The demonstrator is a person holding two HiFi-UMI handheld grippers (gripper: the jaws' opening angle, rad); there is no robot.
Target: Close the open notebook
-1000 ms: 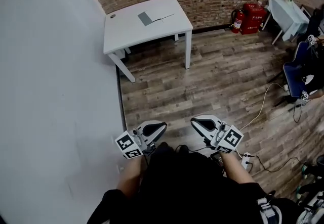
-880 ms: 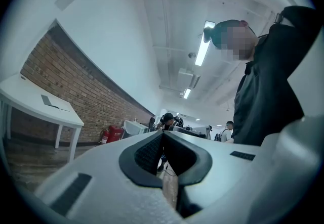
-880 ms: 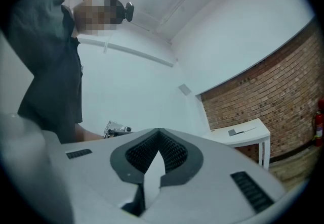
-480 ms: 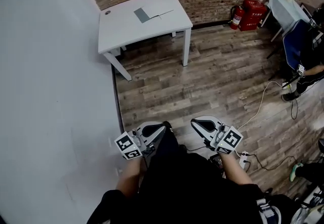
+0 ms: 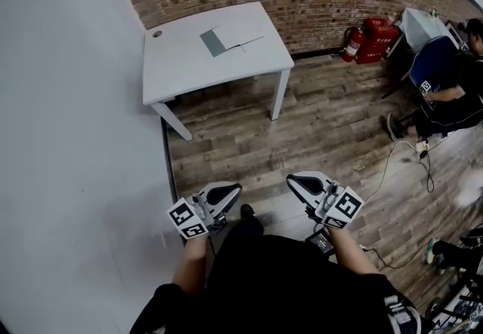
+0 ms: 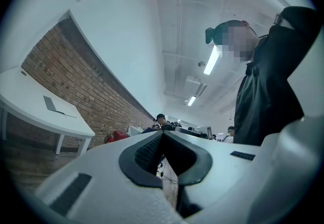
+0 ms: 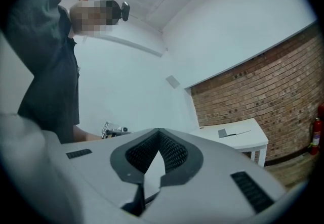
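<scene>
The open notebook (image 5: 226, 40) lies flat on a white table (image 5: 181, 61) by the brick wall, one page grey, the other white. It also shows far off in the left gripper view (image 6: 54, 105) and the right gripper view (image 7: 230, 132). Both grippers are held low in front of my body, well short of the table, over the wooden floor. My left gripper (image 5: 230, 190) is shut with nothing in it, its pads meeting (image 6: 163, 134). My right gripper (image 5: 298, 180) is shut and empty too, tips together (image 7: 159, 131).
A white wall (image 5: 75, 159) runs along the left. Red fire extinguishers (image 5: 370, 32) stand against the brick wall. A person (image 5: 445, 91) sits at the right beside a small white table (image 5: 423, 23). A cable (image 5: 392, 159) trails over the floor at the right.
The table with the notebook has drawn nearer and sits lower in the head view. Both grippers keep their place before my body, still shut. The seated person has come further into view.
</scene>
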